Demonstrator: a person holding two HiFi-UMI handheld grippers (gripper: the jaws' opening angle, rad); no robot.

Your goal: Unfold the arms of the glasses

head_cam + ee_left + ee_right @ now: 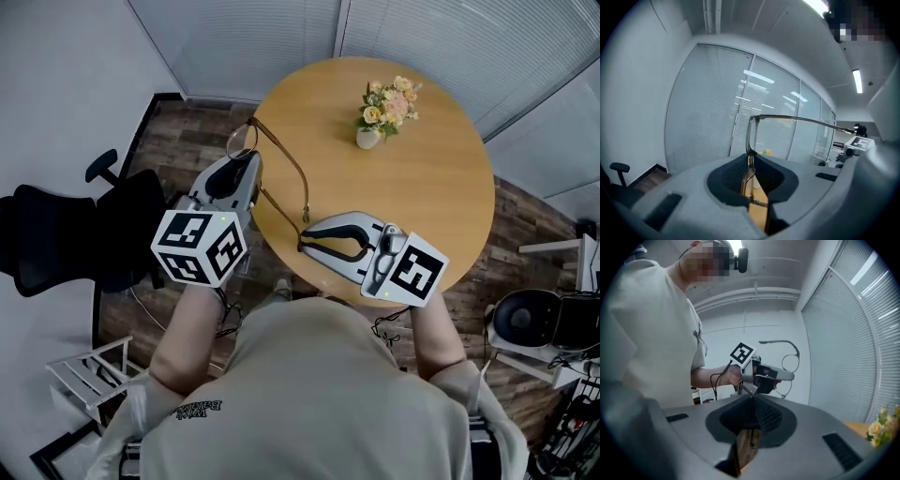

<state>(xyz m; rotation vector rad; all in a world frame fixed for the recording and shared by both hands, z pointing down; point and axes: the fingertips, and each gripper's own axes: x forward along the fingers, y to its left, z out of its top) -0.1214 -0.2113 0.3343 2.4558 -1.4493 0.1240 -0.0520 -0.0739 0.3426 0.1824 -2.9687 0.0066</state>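
The thin-rimmed glasses [242, 141] hang in the air over the near left edge of the round wooden table [422, 206]. My left gripper [246, 161] is shut on their front frame [750, 136], which stands edge-on between the jaws. One arm [801, 120] sticks out to the right, unfolded and free. The other arm [279, 208] runs down to my right gripper [304, 241], whose jaws are shut on its tip [746, 391]. In the right gripper view the left gripper [765, 373] and a lens [790, 363] face me.
A small white vase of flowers [384, 112] stands at the far side of the table. A black office chair [66, 234] is on the floor to the left, a white rack [89, 375] at the lower left, and equipment [553, 323] at the right.
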